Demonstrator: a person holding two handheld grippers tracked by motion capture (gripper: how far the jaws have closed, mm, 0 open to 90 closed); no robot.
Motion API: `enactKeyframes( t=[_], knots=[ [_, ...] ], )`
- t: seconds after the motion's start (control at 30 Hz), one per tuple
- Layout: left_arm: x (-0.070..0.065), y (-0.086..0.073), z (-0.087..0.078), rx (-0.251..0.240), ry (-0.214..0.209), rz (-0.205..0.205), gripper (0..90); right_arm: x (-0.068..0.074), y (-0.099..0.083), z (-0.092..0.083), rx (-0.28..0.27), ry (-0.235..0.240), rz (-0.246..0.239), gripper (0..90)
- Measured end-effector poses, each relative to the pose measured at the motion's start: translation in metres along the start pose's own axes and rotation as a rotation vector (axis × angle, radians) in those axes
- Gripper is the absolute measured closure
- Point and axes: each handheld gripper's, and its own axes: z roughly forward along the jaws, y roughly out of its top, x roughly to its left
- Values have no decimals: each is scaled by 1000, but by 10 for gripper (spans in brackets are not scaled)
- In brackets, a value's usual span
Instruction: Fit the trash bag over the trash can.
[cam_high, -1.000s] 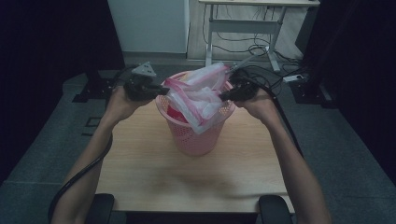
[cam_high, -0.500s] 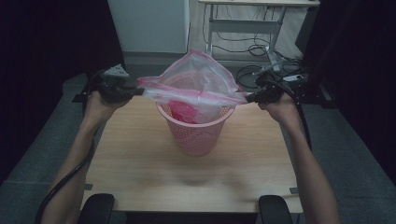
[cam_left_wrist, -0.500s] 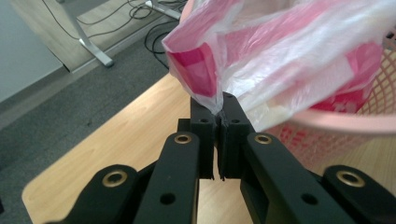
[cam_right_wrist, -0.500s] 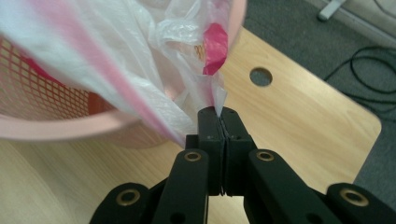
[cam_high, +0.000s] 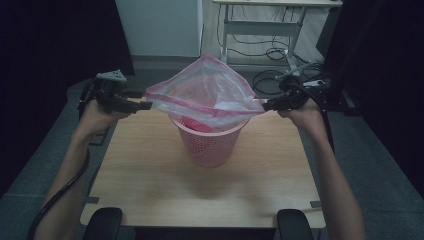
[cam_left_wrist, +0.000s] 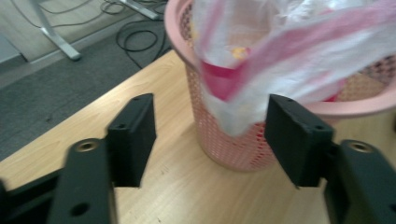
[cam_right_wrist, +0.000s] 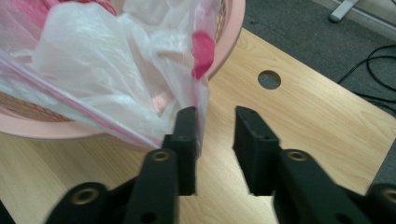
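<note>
Bag (cam_high: 205, 95) between parted jaws

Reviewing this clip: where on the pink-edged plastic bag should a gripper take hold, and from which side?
Probably the stiff pink band along the bag mouth, at its outer corners, approached level from each side. The film hangs limp over the pink basket; the banded edge looks firmest. Both the left gripper and right gripper stand open.

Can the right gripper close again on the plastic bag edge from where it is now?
Probably yes: the right gripper stands open, the plastic bag edge brushes its jaw, nothing between.
</note>
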Motion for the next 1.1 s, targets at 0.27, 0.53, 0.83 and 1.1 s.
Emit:
enactKeyframes(
  t=[0.27, 0.53, 0.83, 1.1],
  knots=[
    [0, 15, -15, 10, 32, 18, 274, 3, 11, -8, -24, -8, -5, 445],
    [-13, 71, 9, 45, 95, 68, 271, 7, 47, 9, -21, -53, -6, 303],
    [0, 77, 73, 147, 119, 28, 297, 7, 56, 62, 35, -107, -2, 294],
    [10, 48, 110, 197, -19, -10, 355, 0, 36, 86, 53, -49, 2, 562]
  ],
)
